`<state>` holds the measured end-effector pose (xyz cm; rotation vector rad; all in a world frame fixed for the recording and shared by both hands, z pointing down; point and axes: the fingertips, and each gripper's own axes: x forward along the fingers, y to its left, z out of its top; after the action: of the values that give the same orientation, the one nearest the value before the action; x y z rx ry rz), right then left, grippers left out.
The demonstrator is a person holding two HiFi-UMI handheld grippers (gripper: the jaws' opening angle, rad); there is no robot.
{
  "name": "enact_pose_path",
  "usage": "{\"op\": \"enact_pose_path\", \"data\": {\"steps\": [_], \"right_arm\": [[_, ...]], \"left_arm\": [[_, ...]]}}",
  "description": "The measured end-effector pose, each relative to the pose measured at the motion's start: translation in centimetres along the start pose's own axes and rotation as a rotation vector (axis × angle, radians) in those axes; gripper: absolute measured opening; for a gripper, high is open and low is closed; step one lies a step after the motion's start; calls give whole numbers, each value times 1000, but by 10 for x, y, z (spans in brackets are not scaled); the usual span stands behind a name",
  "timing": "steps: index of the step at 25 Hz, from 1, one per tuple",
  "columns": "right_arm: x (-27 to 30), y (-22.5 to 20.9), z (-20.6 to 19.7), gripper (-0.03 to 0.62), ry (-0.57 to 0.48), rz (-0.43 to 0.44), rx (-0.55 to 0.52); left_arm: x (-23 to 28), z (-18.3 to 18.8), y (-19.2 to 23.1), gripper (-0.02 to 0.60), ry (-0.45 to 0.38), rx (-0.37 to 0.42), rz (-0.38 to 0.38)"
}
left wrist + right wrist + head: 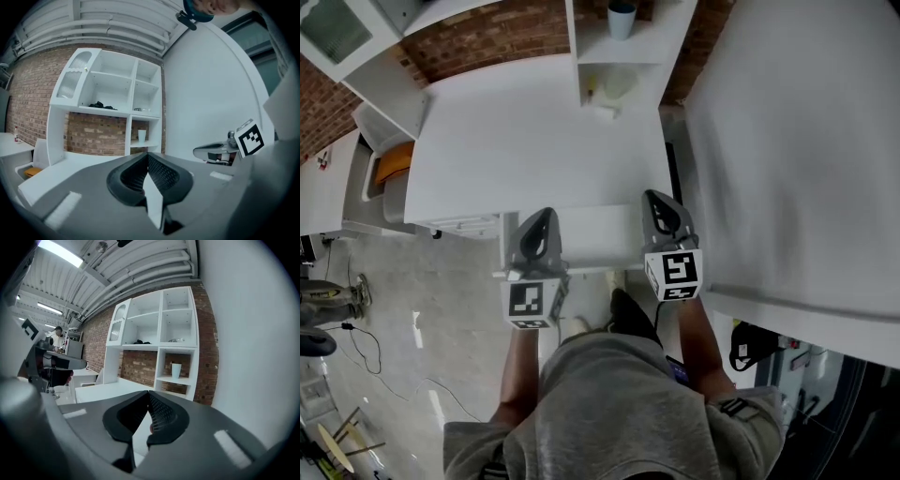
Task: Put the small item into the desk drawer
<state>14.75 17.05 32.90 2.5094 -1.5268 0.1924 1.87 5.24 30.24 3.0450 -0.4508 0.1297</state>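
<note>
Over the near edge of the white desk [516, 141], my left gripper [546, 214] and my right gripper [652, 195] hover side by side, both shut with nothing seen between the jaws. A white drawer-like panel [595, 239] juts out from the desk's front edge between them; I cannot tell whether it is open. A small pale object [605, 89] lies on the low shelf at the back, far from both grippers. The left gripper view shows shut tips [148, 155] and the right gripper [218, 152] beside them. The right gripper view shows shut tips [149, 393].
A white shelf unit [619, 56] stands at the desk's back, with a pale cup [621, 19] [141, 135] [176, 370] in a cubby. A chair with an orange seat [394, 164] is at the left, a big white panel [797, 141] at the right, and cables [356, 347] on the floor.
</note>
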Motion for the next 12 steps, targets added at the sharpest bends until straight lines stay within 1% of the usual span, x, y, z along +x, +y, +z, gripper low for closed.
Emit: {"op": "enact_pose_path", "data": {"steps": [6, 12], "right_arm": [[69, -37, -8, 3, 48, 83, -13], [132, -64, -25, 3, 88, 149, -20]], "left_arm": [[69, -15, 9, 12, 59, -23, 60], [129, -28, 20, 12, 89, -32, 98]]}}
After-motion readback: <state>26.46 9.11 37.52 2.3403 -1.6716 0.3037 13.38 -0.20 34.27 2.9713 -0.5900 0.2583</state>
